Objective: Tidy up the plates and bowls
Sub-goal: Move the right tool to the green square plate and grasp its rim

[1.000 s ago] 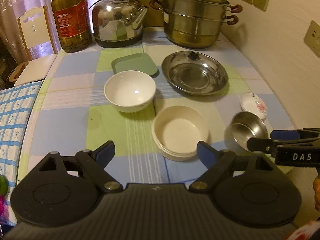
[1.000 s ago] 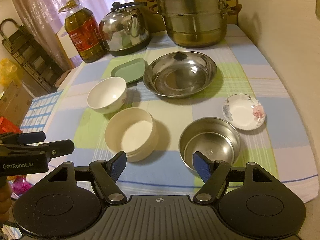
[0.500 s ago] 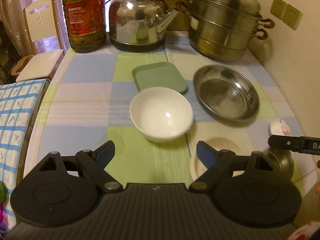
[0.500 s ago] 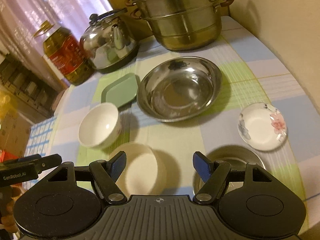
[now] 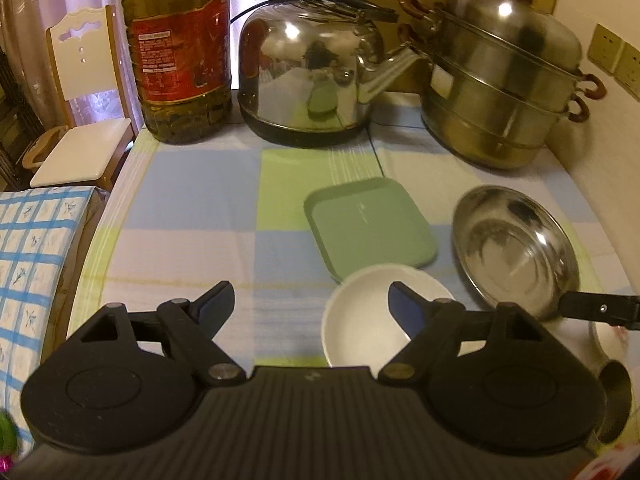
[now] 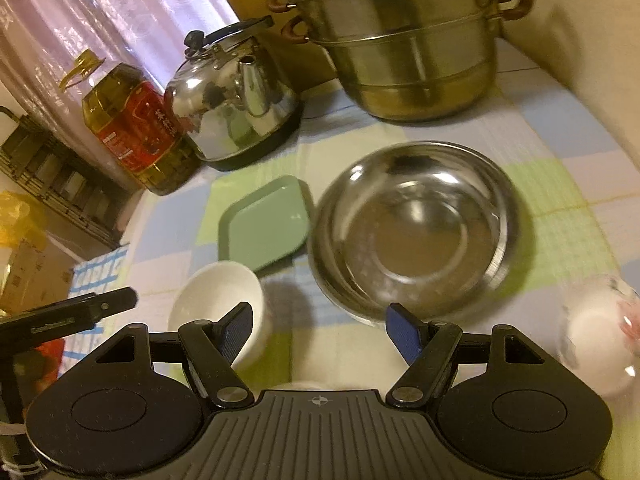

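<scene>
Table point(image 5: 192, 184) under a checked cloth carries everything, far edge well ahead of both units. Steamer pot point(image 6: 404, 40) stands far ahead of the right hand-held gripper point(image 6: 320, 328), at the back of the table; kettle point(image 6: 232, 96) ahead-left of it, oil bottle point(image 6: 132, 124) further left. Steel basin point(image 6: 416, 232) sits directly ahead of the right hand-held gripper, just beyond its fingertips, empty. Green square plate point(image 5: 368, 228) lies ahead of the left hand-held gripper point(image 5: 312, 304), slightly right, touching or just beside the basin's left rim. White bowl point(image 5: 360, 320) sits right at the left unit's right finger; that finger overlaps the bowl's rim in view, contact unclear. Small flowered dish point(image 6: 600, 332) is off to the right of the right unit, blurred. Left hand-held gripper: jaws wide apart and closing, only bare cloth between them. Right hand-held gripper: jaws spread wide, gripping nothing.
</scene>
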Demonstrator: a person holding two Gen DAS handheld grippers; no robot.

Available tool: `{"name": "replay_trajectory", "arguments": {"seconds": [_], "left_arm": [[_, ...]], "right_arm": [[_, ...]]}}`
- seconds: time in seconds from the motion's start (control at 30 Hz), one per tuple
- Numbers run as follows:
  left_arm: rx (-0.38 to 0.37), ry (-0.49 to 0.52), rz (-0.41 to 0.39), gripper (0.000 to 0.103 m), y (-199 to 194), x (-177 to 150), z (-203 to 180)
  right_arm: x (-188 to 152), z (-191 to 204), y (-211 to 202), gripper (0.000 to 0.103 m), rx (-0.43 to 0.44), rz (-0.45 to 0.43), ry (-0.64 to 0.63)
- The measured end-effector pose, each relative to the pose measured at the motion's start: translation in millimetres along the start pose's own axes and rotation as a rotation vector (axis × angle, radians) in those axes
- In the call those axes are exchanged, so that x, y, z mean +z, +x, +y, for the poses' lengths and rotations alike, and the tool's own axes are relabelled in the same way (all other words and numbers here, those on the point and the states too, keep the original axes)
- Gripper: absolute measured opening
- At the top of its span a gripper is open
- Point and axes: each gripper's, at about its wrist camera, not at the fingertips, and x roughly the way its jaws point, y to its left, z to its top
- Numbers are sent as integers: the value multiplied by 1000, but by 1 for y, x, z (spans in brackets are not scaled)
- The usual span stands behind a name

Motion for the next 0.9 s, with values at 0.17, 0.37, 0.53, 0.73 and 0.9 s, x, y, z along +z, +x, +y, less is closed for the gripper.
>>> {"name": "replay_trajectory", "arguments": {"seconds": [0.17,0.37,0.53,0.73,0.9], "left_arm": [[-2,-16,1,77,29,19,11],[-13,-27,25,67,63,33,20],[-20,-22,50,61,89,38,25],[-56,-28,88,49,119,42,30],[-98,-45,130,37,139,42,32]], "right_arm": [[23,7,25,73,20,-7,-25],[49,18,62,73,31,2,-81],[63,24,94,73,21,19,-126],[76,27,131,62,50,59,-194],[86,31,160,53,41,97,-265]]}}
